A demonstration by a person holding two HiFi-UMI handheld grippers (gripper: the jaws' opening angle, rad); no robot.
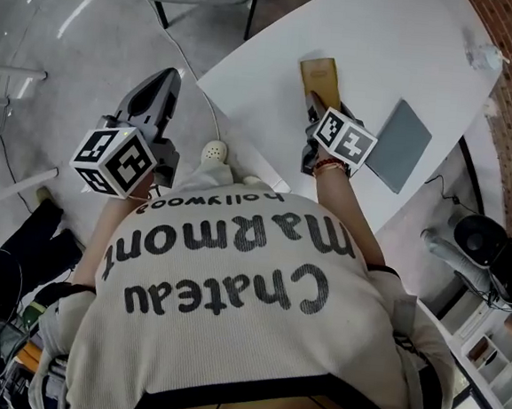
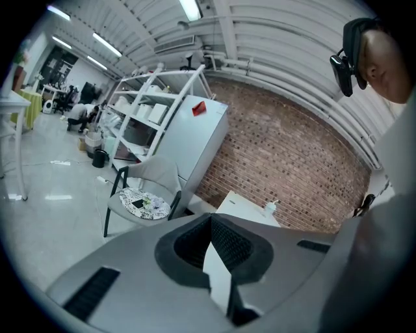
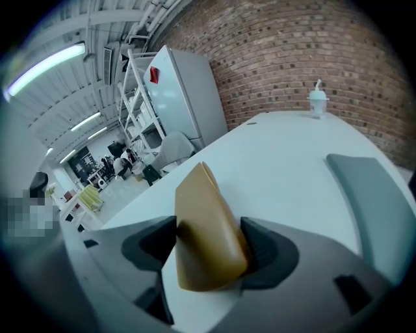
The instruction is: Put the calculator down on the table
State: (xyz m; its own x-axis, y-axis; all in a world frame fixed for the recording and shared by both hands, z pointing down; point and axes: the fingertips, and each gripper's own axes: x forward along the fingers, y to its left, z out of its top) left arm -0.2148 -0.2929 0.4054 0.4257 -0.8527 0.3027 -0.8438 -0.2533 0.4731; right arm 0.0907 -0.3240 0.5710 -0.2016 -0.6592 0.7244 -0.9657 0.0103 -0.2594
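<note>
Head view: the left gripper (image 1: 164,80) hangs at centre left over the floor, off the table (image 1: 377,41) and away from the work. The right gripper (image 1: 316,106) is at upper centre over the table's near side, and the tan calculator (image 1: 322,76) stretches away from its tips toward the top of the frame. A grey pad (image 1: 401,145) lies to the right, apart from it.

Left gripper view: the left gripper (image 2: 211,218) has its jaws together at the tips with nothing between them.

Right gripper view: the right gripper (image 3: 208,224) has its jaws standing wide. The calculator (image 3: 205,227) sits between them at lower centre, tilted up on one long side and leaning toward the right-hand jaw. A sliver of gap seems to show at the left-hand one, so I judge it let go rather than clamped.

The release looks nearly done. To finish it well, keep the jaws wide and draw the right gripper straight back along its own line. That way neither pad drags the calculator, and it can drop flat on the table (image 3: 286,156). A sideways move risks tipping or sliding it.
</note>
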